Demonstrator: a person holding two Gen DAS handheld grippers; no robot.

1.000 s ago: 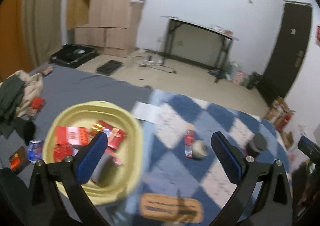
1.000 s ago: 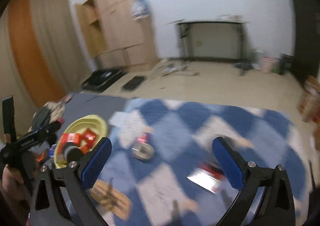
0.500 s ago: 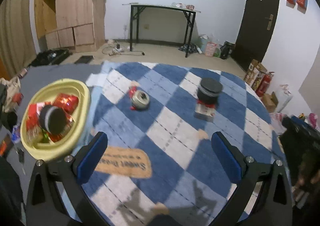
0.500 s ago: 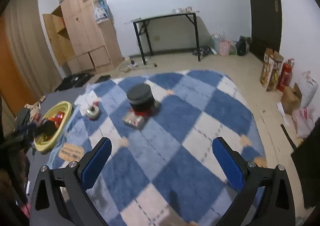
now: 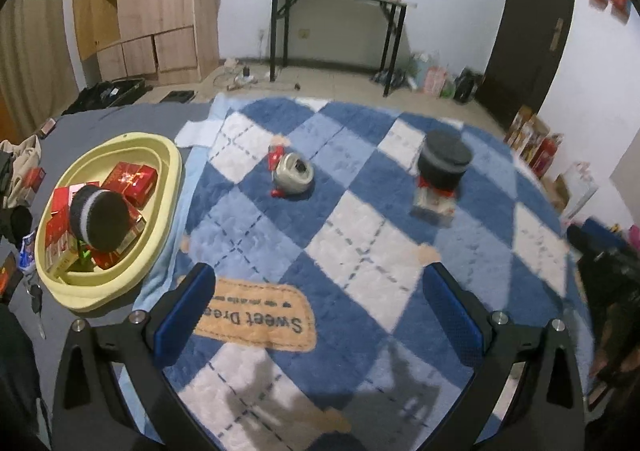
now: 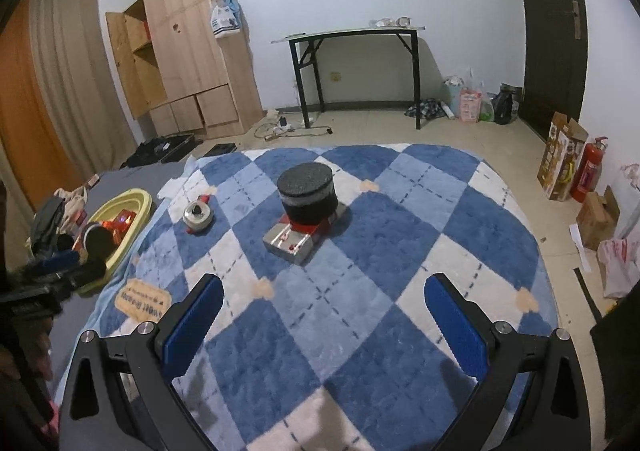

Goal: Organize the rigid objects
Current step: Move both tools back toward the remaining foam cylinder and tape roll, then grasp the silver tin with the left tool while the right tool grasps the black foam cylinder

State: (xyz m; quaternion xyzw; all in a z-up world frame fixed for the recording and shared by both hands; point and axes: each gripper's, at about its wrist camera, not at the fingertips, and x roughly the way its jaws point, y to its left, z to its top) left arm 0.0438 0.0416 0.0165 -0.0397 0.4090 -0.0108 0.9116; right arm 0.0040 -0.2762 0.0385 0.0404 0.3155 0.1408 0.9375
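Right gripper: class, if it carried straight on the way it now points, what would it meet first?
Probably the black round tub standing on the silver and red box, which lies straight ahead between the open fingers of the right gripper. Only bare blue checked rug comes before it; depth is uncertain.

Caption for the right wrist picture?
Open right claw faces a black round container atop a silver-red box on a blue checked rug.
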